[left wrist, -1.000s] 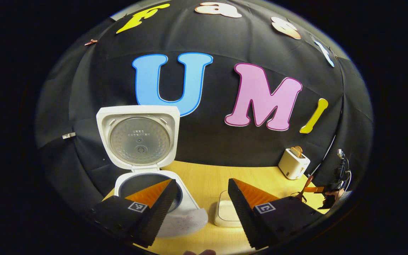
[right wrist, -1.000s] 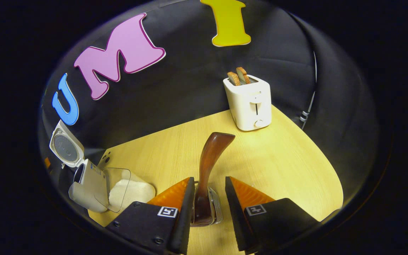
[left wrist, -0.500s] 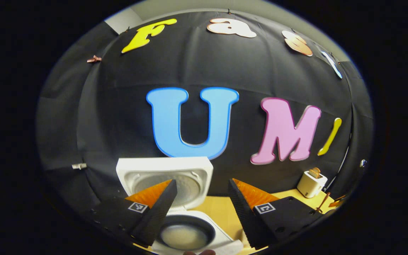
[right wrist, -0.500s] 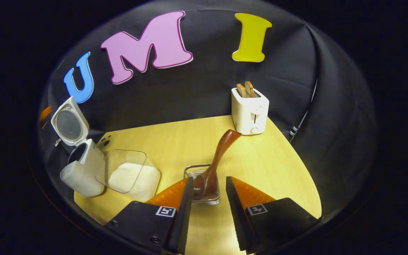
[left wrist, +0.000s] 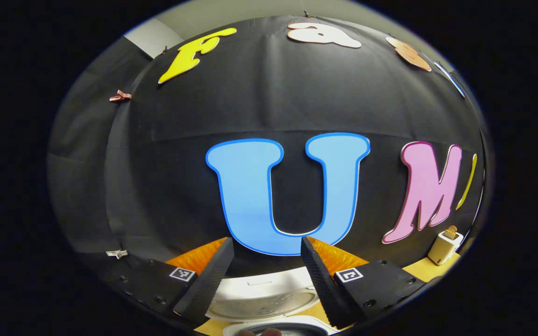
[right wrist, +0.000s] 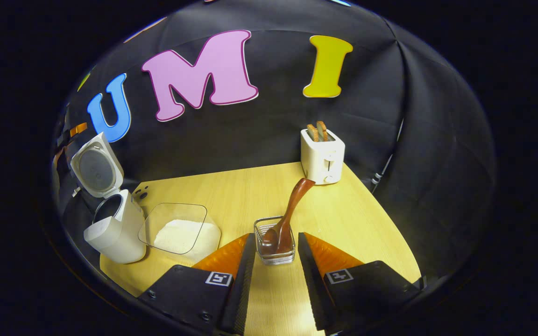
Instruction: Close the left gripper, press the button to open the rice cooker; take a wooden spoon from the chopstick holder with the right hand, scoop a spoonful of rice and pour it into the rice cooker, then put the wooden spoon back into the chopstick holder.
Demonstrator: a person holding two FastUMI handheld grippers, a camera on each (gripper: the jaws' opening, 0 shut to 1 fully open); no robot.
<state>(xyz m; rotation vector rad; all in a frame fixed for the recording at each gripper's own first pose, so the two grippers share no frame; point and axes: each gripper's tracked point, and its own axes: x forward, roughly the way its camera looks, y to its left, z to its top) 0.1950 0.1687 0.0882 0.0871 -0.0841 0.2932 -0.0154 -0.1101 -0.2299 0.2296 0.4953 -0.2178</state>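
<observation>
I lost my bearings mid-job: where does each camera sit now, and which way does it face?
Left gripper view: rides the left claw, tilted up at the booth wall; rice cooker lid low between its open fingers.
Right gripper view: rides the right claw, looking down over the table; wooden spoon stands in the chopstick holder ahead of its open fingers.
Shared: rice cooker, toaster.

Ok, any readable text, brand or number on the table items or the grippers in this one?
Nothing can be quoted.
Cooker: front panel too small to read.
Cooker lid: faint marking, too blurred to read.
Left gripper and right gripper: a square coded marker on each finger, a pattern, no words.
Toaster: no text that I can make out.
</observation>
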